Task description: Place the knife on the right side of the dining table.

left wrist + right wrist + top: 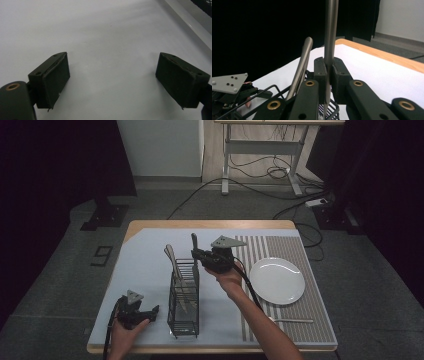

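Cutlery is being moved: the right hand-held gripper point(327, 72) is clamping an upright utensil handle point(330, 30) above the wire caddy point(183, 301), seemingly needing a straight vertical move, while the left hand-held gripper point(112, 75) is idling open over the desk point(145, 270).

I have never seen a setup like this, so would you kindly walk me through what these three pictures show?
A person sits at a table holding a hand-operated two-jaw gripper in each hand; there is no robot arm. The high view looks down from above. The other two come from cameras riding on each gripper, looking along its black jaws.

The left gripper rests low near the table's front edge, its jaws wide open over the pale mat. The right gripper is shut on an upright metal utensil handle above a black wire caddy that holds more cutlery. On the striped mat lie a white plate and another utensil.
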